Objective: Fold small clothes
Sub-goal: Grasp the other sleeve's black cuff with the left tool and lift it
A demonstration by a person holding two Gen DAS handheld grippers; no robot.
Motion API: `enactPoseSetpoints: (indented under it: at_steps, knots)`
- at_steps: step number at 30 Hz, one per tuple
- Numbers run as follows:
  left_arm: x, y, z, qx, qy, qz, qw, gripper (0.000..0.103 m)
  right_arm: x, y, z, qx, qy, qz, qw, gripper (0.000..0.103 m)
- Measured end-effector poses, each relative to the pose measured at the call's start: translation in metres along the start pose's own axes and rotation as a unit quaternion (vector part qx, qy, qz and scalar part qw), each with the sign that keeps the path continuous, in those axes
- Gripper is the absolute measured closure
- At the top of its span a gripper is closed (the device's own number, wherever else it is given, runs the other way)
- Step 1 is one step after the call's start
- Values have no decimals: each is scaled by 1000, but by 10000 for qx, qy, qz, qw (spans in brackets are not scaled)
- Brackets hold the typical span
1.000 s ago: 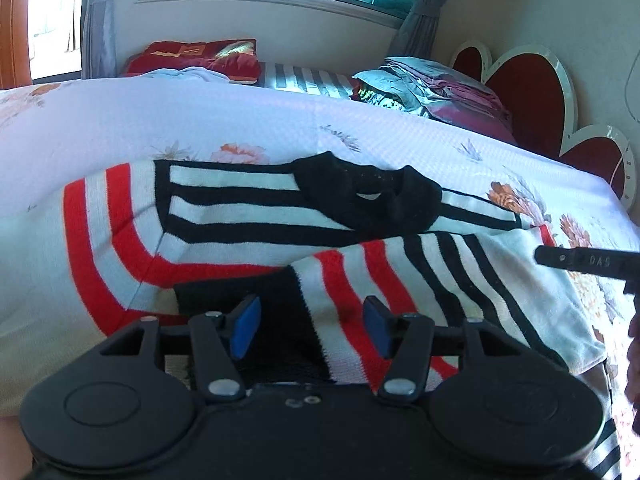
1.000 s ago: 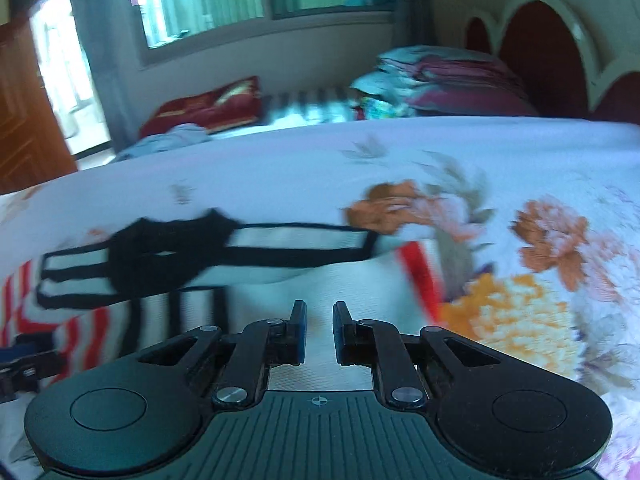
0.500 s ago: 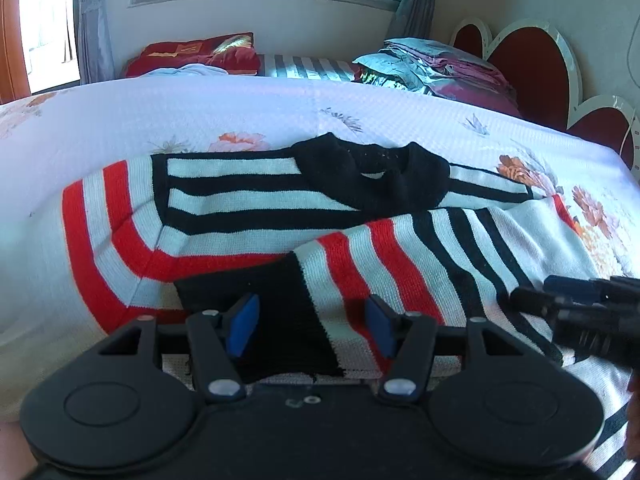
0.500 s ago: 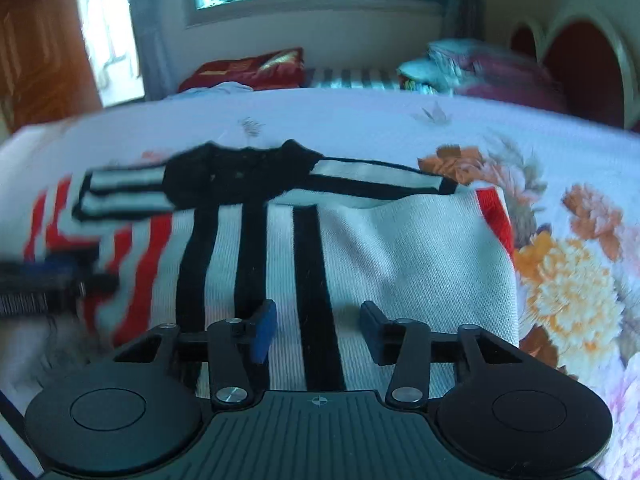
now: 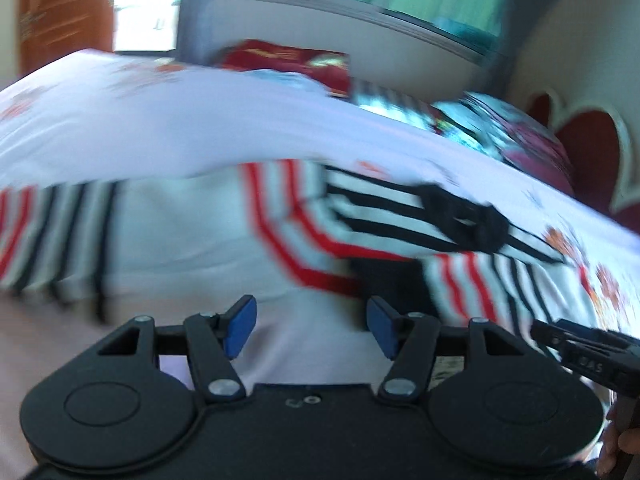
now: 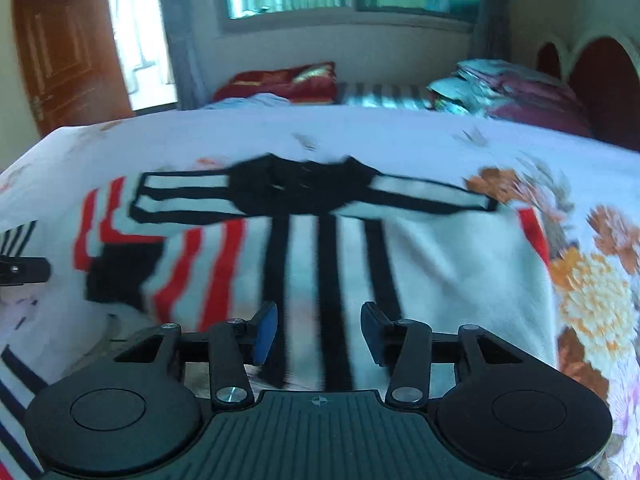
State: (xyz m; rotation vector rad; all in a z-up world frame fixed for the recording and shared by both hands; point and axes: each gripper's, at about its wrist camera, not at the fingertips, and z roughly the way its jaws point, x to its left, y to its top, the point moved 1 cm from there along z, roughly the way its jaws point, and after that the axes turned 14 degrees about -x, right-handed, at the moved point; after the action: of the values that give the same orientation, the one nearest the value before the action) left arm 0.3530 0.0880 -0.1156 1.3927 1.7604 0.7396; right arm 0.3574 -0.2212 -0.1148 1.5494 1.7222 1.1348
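Observation:
A white knit sweater (image 6: 448,268) with black and red stripes lies flat on the bed, its black collar (image 6: 296,188) on the far side. One sleeve (image 6: 200,268) with red stripes and a black cuff (image 6: 120,276) lies folded across the body. My right gripper (image 6: 318,334) hovers open over the black-striped body, nothing between its pads. The left wrist view is blurred. There my left gripper (image 5: 308,326) is open above plain white fabric, left of the folded sleeve (image 5: 464,284). The other striped sleeve (image 5: 56,236) stretches out to the left. The right gripper's fingers (image 5: 576,346) show at the right edge.
The bed has a white floral sheet (image 6: 592,296). Red pillows (image 6: 288,80) and a stack of folded bedding (image 6: 504,88) lie at its far side, under the window. A red heart-shaped headboard (image 6: 600,80) is on the right, a wooden door (image 6: 68,52) on the left.
My right gripper went from nearly shut to open and shifted left over the sweater's body. My left gripper swung left, off the folded sleeve and its cuff, and the outstretched left sleeve came into view.

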Motion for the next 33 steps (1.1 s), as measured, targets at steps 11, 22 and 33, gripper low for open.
enactPoseSetpoints:
  at_steps: [11,22,33]
  knots:
    - [160,-2,-27,9,1165,-1299,9846,43,68,12,3,-102,196,158,9996,57]
    - [245,9,1,-453,955,-2464,9634,45,113,13,32,-39,-27,-99,9999,57]
    - [261,18,16,-752,808,-2404,9644,97,101,1,63,318,-387,21,9987,57]
